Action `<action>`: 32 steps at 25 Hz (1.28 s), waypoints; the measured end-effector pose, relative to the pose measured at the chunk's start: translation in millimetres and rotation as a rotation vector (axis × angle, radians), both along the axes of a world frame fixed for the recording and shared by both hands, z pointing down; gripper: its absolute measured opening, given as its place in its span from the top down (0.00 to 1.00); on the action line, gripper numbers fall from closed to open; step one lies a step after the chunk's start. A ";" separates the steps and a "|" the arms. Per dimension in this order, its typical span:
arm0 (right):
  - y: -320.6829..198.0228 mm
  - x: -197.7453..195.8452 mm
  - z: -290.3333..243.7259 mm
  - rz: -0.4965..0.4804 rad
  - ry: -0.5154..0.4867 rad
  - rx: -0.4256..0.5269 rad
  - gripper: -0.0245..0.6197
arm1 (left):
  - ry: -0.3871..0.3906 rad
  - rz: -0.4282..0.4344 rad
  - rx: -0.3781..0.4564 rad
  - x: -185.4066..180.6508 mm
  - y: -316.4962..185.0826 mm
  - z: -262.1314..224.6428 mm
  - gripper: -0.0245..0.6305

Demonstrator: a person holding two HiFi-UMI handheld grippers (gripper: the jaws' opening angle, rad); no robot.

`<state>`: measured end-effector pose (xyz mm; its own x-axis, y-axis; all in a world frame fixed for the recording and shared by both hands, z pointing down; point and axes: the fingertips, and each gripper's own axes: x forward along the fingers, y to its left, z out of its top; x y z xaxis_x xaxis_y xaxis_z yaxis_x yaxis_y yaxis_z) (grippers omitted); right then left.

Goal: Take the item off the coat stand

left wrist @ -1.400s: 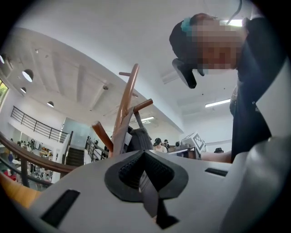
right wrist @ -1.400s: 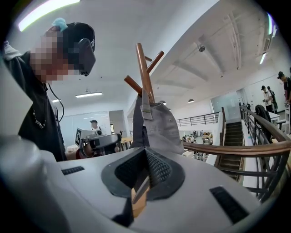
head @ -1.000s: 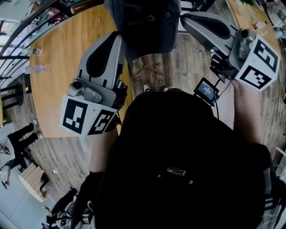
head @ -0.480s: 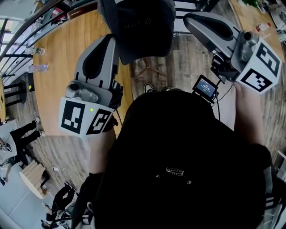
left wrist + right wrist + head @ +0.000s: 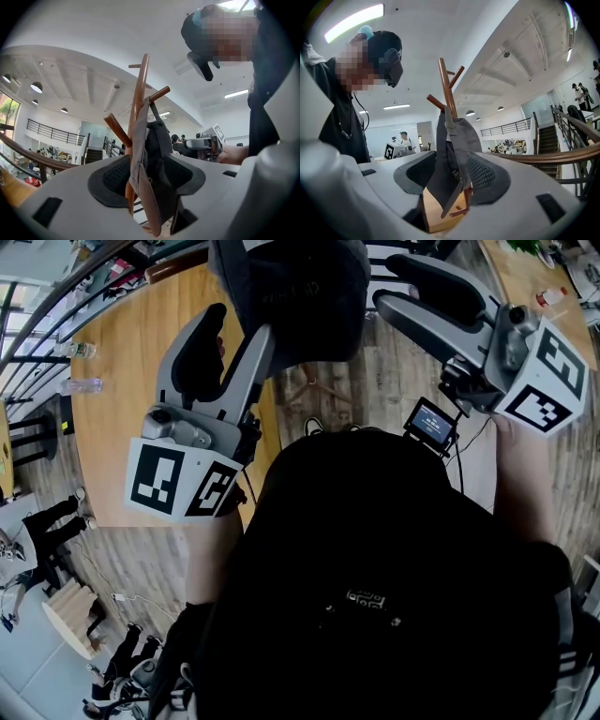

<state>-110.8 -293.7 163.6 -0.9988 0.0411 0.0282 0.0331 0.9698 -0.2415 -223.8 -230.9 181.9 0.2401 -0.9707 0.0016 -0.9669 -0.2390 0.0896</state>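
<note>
A dark cap (image 5: 295, 296) hangs on the wooden coat stand (image 5: 139, 89), at the top middle of the head view. My left gripper (image 5: 239, 334) reaches to it from the lower left. Its jaws have just been opening and now stand apart, with the cap (image 5: 157, 154) and its tan-lined brim between them. My right gripper (image 5: 386, 282) comes in from the right. Its jaws have just been opening too, and the cap (image 5: 457, 140) hangs loosely between them, below the stand's pegs (image 5: 446, 89). Neither pair of pads presses on the cap.
A round wooden table (image 5: 122, 381) lies below at the left, with two water bottles (image 5: 73, 385) near its far edge. A curved railing (image 5: 56, 287) runs behind it. A small screen (image 5: 433, 427) sits on the right gripper. Another table (image 5: 525, 277) is at the top right.
Both grippers' jaws were shut in the earlier frames and now stand open on either side of the cap. The cap still hangs on the stand. The hands have hardly shifted.
</note>
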 end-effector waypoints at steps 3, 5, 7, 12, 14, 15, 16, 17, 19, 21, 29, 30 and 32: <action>0.9 0.5 6.1 0.008 0.001 -0.002 0.56 | 0.003 0.004 0.005 0.5 -0.2 2.0 0.57; 1.2 -4.3 9.3 0.010 0.005 -0.003 0.52 | 0.008 0.010 0.008 -2.5 0.0 2.4 0.57; 0.6 -8.6 9.0 0.016 0.005 0.000 0.50 | 0.012 0.017 0.009 -4.1 -1.4 2.1 0.55; -2.5 -11.3 7.7 0.051 0.017 0.016 0.45 | 0.012 0.038 0.006 -0.2 -7.1 1.4 0.50; -6.5 -14.2 10.9 0.062 0.020 0.014 0.45 | 0.014 0.041 0.008 -2.4 -11.1 3.8 0.50; -8.0 -15.3 12.4 0.065 0.021 0.013 0.45 | 0.016 0.042 0.010 -3.2 -13.0 4.7 0.50; -9.0 -15.9 13.4 0.067 0.024 0.014 0.45 | 0.021 0.044 0.012 -3.3 -14.6 4.8 0.50; -9.5 -16.2 13.7 0.069 0.027 0.016 0.45 | 0.030 0.048 0.013 -2.8 -16.1 4.2 0.50; -8.7 -17.8 12.6 0.071 0.033 0.020 0.45 | 0.060 0.061 0.020 -2.9 -18.1 1.4 0.50; -7.3 -21.0 11.4 0.075 0.039 0.027 0.45 | 0.076 0.067 0.027 -4.7 -19.2 -0.5 0.50; -16.8 -29.0 13.6 0.085 0.052 0.037 0.45 | 0.071 0.078 0.020 -3.4 -32.0 3.7 0.50; -17.6 -30.2 11.5 0.089 0.056 0.042 0.45 | 0.066 0.077 0.021 -4.1 -32.6 1.8 0.50; -21.9 -32.8 10.7 0.098 0.071 0.053 0.47 | 0.055 0.073 0.021 -6.7 -34.6 0.0 0.56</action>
